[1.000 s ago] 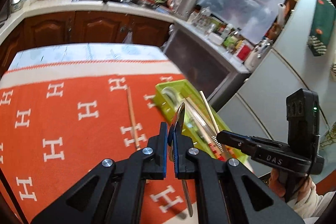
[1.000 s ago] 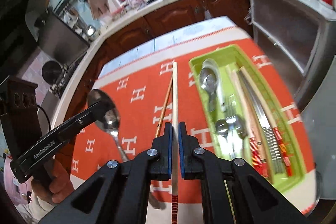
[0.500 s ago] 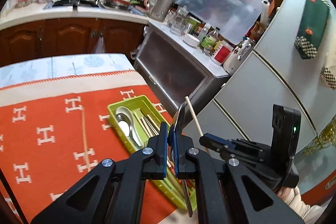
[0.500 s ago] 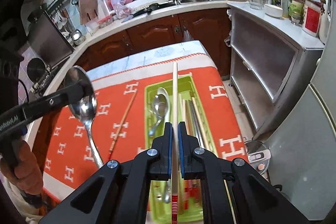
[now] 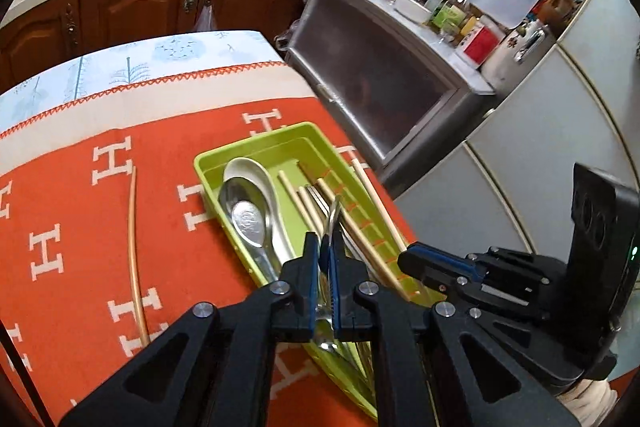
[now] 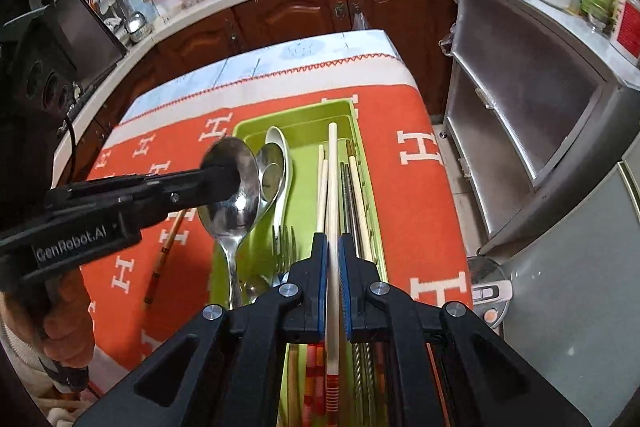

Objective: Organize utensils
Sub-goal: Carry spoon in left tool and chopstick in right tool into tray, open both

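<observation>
A kitchen table under an orange cloth [image 6: 420, 195] carries a green tray [image 6: 362, 163] just below my grippers. My left gripper [image 5: 325, 247] pinches a spoon [image 6: 230, 195]; my right gripper [image 6: 332, 247] pinches a chopstick [image 6: 332, 179] above the tray's chopsticks.

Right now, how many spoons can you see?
3: held spoon in left claw; white spoon and steel spoon nested at tray's far end. More may be hidden.
</observation>
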`<state>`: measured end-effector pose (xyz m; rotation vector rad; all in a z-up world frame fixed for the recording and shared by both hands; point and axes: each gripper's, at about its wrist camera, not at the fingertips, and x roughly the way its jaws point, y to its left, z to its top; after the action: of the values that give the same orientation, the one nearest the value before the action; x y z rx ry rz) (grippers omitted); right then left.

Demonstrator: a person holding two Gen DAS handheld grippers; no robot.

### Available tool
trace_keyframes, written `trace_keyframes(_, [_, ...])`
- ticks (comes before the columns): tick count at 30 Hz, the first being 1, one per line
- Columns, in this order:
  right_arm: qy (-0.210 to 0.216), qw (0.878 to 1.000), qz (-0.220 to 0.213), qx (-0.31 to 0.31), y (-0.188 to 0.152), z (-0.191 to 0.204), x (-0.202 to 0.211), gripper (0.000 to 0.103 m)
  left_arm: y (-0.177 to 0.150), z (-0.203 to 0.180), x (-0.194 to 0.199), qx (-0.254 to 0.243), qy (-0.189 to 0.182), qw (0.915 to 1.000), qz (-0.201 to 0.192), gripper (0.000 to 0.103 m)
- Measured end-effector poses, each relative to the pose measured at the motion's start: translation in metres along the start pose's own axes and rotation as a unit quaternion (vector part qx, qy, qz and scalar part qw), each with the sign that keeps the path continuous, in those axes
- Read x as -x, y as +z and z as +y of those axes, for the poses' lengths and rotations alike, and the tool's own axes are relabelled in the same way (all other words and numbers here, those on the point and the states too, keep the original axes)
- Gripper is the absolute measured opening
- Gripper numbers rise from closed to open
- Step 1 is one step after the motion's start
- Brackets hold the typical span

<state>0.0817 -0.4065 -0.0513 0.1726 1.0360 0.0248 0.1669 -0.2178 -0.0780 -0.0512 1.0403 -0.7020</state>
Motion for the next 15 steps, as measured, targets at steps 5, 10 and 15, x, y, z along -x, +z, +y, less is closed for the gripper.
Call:
trace_keyframes(5, [-0.006,1.0,-0.012,0.004,0.01,0.012,-0.004,0.022,0.0,0.004,0.012,-0.001,0.014,0.9999,-0.008,0.02])
trace_keyframes(10, [0.006,1.0,-0.028,0.002,0.012,0.031,0.015,0.022,-0.001,0.011,0.037,0.0,0.035,0.9993,-0.013,0.026])
trace_keyframes(15, [0.014,0.999,-0.042,-0.006,0.008,0.05,0.034,0.022,-0.005,0.021,0.068,-0.004,0.077,0.9967,-0.025,0.053])
